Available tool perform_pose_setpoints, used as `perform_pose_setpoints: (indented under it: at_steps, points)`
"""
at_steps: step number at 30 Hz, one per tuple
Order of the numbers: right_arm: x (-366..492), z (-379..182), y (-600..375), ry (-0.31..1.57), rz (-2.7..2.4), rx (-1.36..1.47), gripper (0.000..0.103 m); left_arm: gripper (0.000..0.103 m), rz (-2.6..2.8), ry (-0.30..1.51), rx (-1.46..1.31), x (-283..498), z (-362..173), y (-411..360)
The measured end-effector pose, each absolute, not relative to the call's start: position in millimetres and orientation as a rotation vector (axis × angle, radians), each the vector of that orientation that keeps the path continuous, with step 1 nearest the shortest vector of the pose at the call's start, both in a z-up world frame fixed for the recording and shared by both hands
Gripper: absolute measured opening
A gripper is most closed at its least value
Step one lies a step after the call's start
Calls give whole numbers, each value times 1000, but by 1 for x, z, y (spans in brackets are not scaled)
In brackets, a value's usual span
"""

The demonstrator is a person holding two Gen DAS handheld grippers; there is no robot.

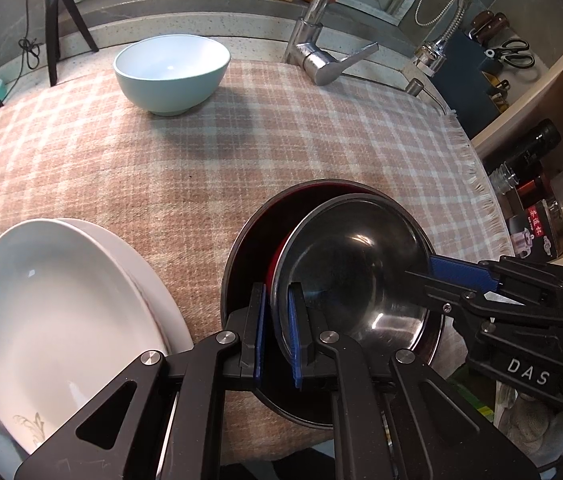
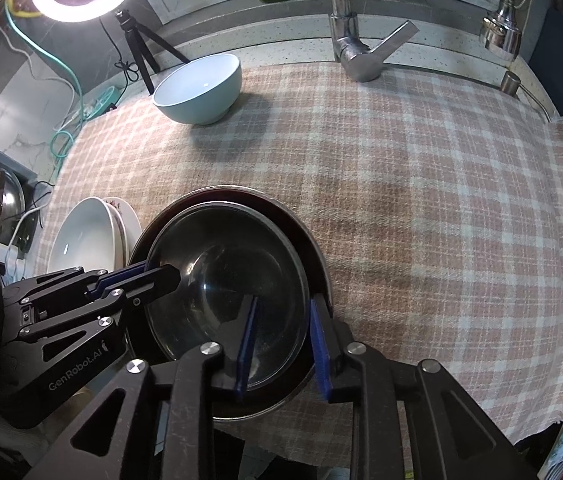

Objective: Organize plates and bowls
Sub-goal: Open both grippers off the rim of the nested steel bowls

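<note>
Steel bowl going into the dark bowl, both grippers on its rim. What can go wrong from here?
1. The steel bowl sits tilted and off-centre in the dark bowl. The right gripper has its pads apart around the rim while the left gripper is shut on it, so the bowl may drop or swing on one side.
2. The white plates lie close beside the left gripper; pulling it out sideways could knock them.
</note>
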State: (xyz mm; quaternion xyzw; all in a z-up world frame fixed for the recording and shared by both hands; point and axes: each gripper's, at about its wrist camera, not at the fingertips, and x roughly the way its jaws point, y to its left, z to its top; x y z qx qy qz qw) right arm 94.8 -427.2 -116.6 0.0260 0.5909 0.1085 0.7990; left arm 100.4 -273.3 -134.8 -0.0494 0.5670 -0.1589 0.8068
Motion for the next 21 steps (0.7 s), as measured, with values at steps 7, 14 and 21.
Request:
perform_pose_setpoints:
  at_steps: [7,14,21]
  points:
    - [96,-116,-424,1277,238,42,26,9,-334,1207,-95,100,-136,-274]
    - [98,-117,-435,1289,245,140,26,9,-335,1212,-100,102,-136,-274]
    - [100,-120,-453,1317,263,305,26,9,-341,1214,-112,103,-136,-273]
